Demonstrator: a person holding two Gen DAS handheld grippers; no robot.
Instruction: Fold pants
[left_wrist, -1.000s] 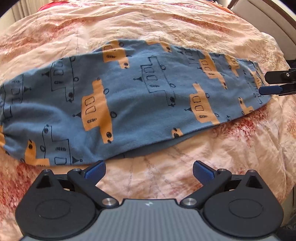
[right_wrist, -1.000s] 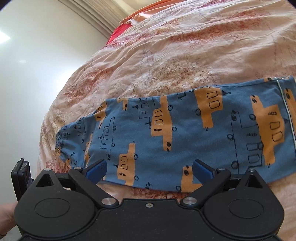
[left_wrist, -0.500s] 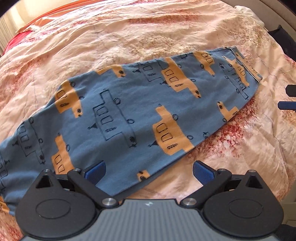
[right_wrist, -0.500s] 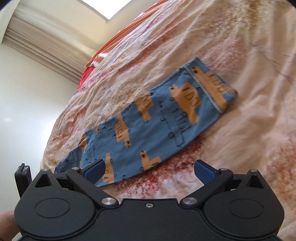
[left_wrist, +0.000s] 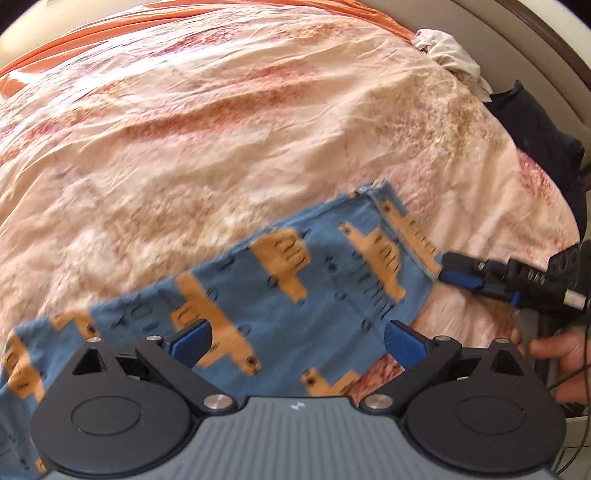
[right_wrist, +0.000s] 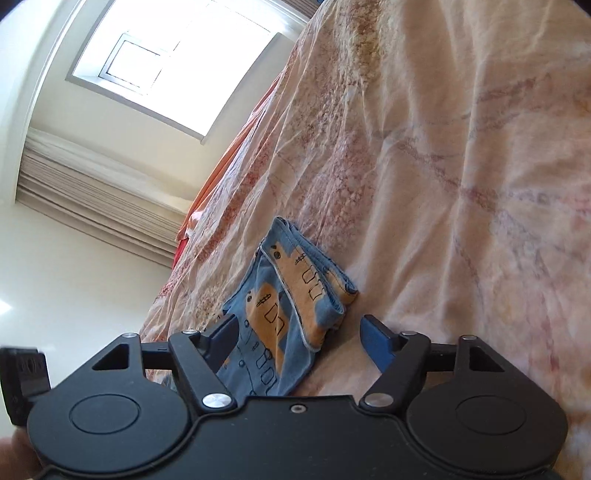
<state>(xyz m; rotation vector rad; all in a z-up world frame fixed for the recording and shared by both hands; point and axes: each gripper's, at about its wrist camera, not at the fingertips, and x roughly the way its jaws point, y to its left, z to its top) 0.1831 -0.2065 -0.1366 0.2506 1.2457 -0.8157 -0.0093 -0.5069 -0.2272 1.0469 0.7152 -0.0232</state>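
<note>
Motion blur is smearing the blue cotton pants with orange vehicle prints (left_wrist: 314, 291), lying flat on the wrinkled peach floral bedspread (left_wrist: 221, 129). The left gripper (left_wrist: 297, 341) is hovering wide open, empty. The right gripper (right_wrist: 297, 338) is gaping beside the stitched hem (right_wrist: 306, 280), gripping nothing.

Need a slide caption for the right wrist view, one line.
Right gripper, jaws open, low over the bedspread facing the hem end of the blue patterned pants, window behind.
</note>
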